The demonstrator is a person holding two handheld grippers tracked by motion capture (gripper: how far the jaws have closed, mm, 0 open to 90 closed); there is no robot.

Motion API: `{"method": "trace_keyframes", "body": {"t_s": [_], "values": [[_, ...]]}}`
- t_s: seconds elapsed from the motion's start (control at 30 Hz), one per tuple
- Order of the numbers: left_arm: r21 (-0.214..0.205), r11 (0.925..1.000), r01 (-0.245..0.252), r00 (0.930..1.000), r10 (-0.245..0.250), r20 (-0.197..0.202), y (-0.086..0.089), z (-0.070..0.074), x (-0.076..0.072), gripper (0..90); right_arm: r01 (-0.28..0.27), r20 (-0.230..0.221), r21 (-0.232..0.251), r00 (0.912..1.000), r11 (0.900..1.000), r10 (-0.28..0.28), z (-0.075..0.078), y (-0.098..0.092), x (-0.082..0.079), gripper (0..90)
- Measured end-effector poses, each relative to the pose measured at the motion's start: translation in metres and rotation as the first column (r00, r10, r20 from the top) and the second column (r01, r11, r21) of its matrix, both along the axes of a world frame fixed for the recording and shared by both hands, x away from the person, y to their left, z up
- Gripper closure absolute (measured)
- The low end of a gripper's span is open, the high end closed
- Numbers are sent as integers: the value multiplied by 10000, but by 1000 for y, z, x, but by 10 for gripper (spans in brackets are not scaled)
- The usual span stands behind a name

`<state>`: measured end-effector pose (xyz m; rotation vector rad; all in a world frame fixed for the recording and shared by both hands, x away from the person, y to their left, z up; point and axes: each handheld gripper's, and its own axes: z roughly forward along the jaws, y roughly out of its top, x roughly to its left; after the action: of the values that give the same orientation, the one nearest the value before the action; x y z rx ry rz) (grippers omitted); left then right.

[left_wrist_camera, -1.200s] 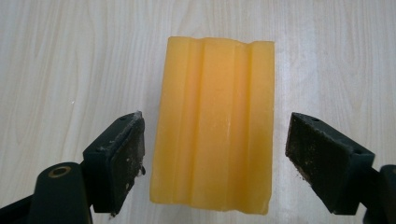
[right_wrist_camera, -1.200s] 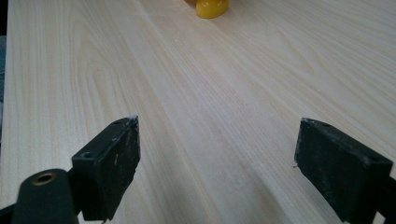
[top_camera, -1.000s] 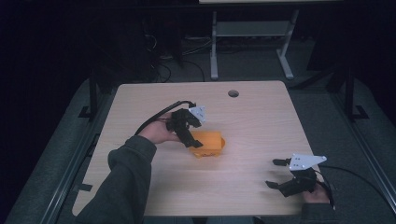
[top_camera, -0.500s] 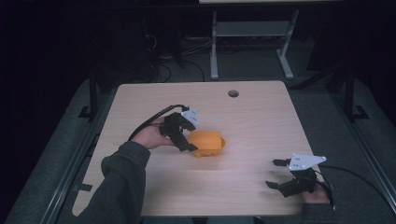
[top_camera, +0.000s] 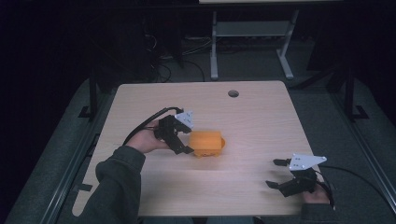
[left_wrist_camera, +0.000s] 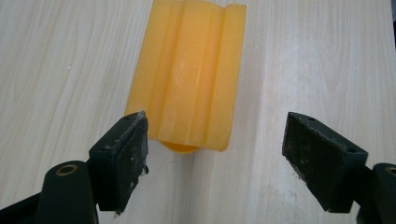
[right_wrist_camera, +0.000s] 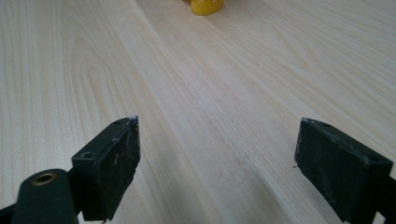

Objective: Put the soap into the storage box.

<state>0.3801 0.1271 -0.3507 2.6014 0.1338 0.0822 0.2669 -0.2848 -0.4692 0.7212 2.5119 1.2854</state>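
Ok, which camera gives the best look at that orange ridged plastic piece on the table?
The left gripper view: the orange ridged block lies close ahead, its lengthwise ridges clear. The high view shows it small beside the left gripper. The right gripper view catches just a far edge.

**Dim room, lit tabletop**

The high view is dark and grainy around a softly lit table [top_camera: 261, 116]; detail there is perhaps too soft to trust. Both gripper views are bright and even. The orange block [left_wrist_camera: 191, 70] shows mild glare and casts a faint shadow; the near jaws blur slightly.
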Motion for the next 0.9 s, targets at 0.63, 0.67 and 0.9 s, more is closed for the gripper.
{"method": "trace_keyframes", "body": {"t_s": [0.63, 0.67, 0.9], "values": [[-69, 9995, -319, 9995, 319, -18, 15, -1, -10, 220, 235, -39, -150, 9997, 9996, -236, -1, 0, 1, 135], [-80, 9995, -314, 9995, 314, -2, 15, -1, -11, 221, 237, -54, -133, 9997, 9996, -238, -2, 0, 1, 135], [-180, 9993, -328, 9995, 328, -22, 18, -3, -18, 221, 278, -23, -135, 9996, 9995, -278, -1, 0, 1, 135]]}}
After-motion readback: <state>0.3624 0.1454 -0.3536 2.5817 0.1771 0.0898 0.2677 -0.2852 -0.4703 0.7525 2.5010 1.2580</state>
